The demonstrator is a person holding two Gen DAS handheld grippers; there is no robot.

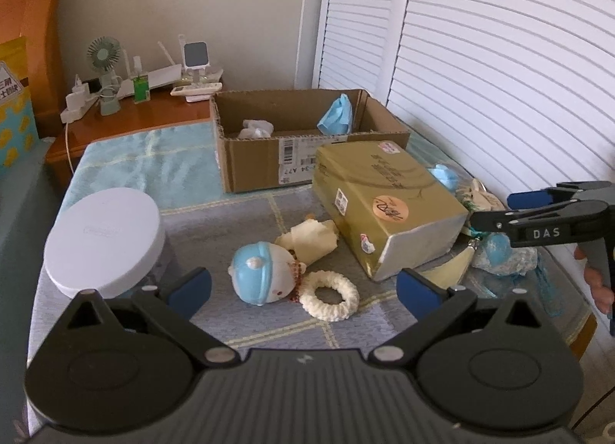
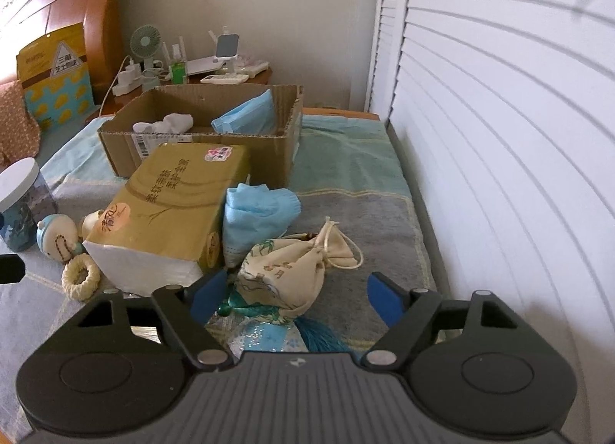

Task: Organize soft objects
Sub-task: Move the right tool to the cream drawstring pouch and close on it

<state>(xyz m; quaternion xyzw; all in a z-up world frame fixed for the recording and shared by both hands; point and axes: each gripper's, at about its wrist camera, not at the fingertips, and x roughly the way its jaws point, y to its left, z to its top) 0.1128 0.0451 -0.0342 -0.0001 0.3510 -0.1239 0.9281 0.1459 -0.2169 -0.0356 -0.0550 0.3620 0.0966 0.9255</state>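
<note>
My left gripper [image 1: 303,286] is open above the bedspread. A doll with a blue hat [image 1: 261,275] and a white fluffy ring [image 1: 328,296] lie just beyond its fingers. My right gripper [image 2: 296,294] is open, seen from the side in the left wrist view as my right gripper [image 1: 499,209]. A cream printed drawstring pouch [image 2: 292,271] lies between its pads. The right pad stands clear of the pouch, and a glittery blue pouch [image 2: 269,336] lies under it. A crumpled blue mask [image 2: 257,209] leans on the gold tissue pack [image 2: 173,205]. The open cardboard box [image 2: 200,125] holds another blue mask [image 2: 246,113] and white socks [image 2: 165,123].
A white-lidded jar [image 1: 103,240] stands at the left of the bedspread. White louvred doors [image 2: 499,136] run close along the right side. Behind the box, a wooden nightstand [image 1: 127,125] carries a small fan [image 1: 103,55] and chargers. A wooden headboard [image 2: 96,2] rises at far left.
</note>
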